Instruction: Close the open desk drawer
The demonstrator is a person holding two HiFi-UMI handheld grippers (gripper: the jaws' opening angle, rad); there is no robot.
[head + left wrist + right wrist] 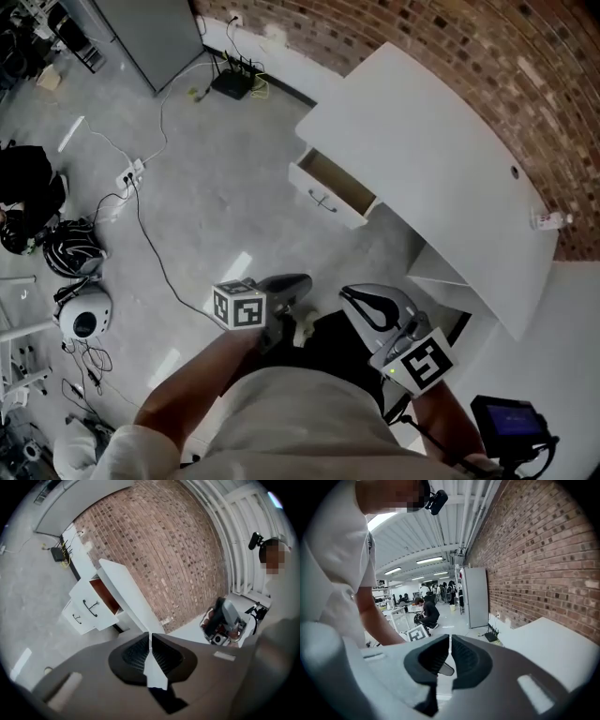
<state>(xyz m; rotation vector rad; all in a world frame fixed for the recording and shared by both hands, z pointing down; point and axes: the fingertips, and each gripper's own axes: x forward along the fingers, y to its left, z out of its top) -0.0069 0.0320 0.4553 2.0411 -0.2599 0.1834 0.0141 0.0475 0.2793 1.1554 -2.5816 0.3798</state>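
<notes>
Here, the drawer (330, 190) stands open under the white surface (431, 159).
The left tongs (286, 286) and right tongs (367, 302) — each pressed together, empty — hang well apart from it.

Open drawer (333, 190) under desk (441, 159), desk against brick wall (525, 66)
</notes>
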